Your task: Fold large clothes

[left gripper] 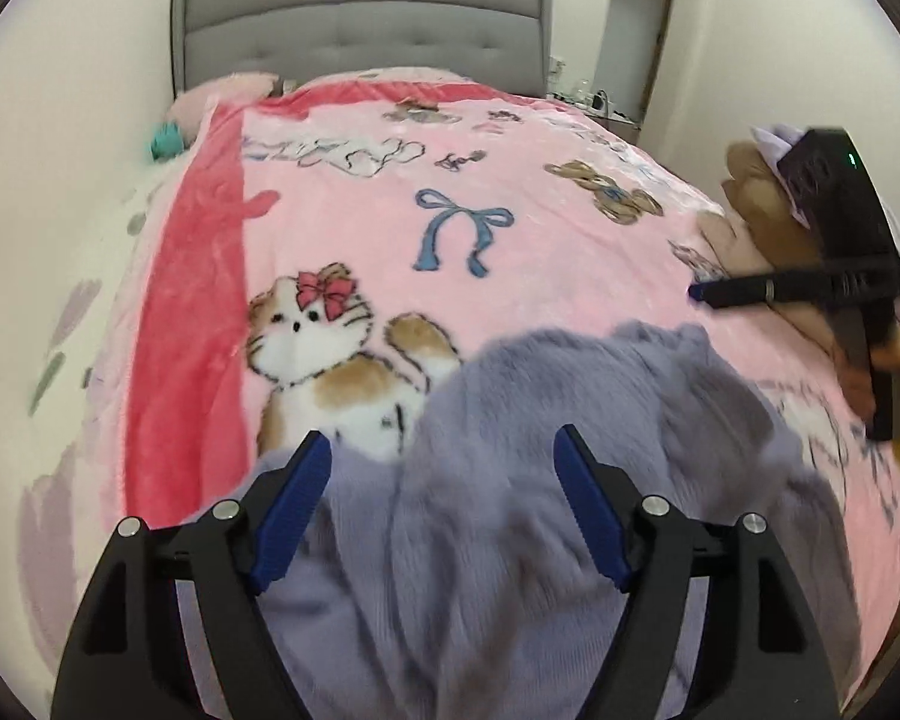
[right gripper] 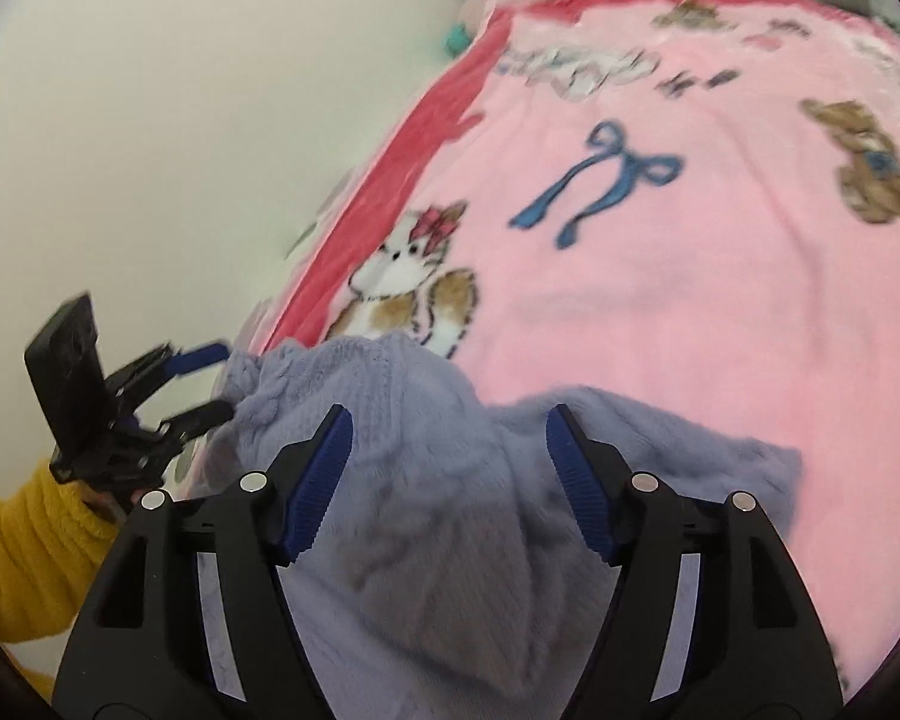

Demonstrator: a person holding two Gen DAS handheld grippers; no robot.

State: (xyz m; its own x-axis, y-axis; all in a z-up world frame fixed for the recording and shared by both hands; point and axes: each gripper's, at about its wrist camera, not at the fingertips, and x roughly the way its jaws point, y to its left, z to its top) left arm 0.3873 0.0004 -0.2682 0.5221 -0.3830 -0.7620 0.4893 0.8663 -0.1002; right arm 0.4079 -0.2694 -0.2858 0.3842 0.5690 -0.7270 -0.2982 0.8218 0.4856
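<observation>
Left wrist view: lavender fuzzy garment (left gripper: 510, 468) lies bunched on the pink cartoon blanket (left gripper: 510, 276) covering the bed, near the foot end, close under both cameras. Grey headboard (left gripper: 360, 18) at the far end. Garment is blurred; no sleeves or hem can be made out with certainty.

Step in hand, as judged: a release. Both tongs stand spread over the cloth with nothing pinched, so a fold or a lay-down looks just finished, or a fresh grasp is about to be chosen. How many folds are done cannot be told; the heap is still lumpy, not a flat packet.

Left tongs (left gripper: 444, 468): wide open, blue pads well apart, garment beneath and between them, pads not pressing on it. Holding nothing.

Right wrist view: right tongs (right gripper: 450, 450) likewise wide open above the same garment (right gripper: 450, 540), cloth between the pads but no grip. The left tongs (right gripper: 207, 378) show at the left edge of this view, tips right by the garment's left margin, held by a hand in a yellow sleeve (right gripper: 24, 546).

Next move, as judged: find two matching edges or corners of the garment, close each pair of tongs on one, lift clear of the blanket, and flatten or fold over. Fuzzy, thick fabric; a deep bite would help avoid slipping.
</observation>
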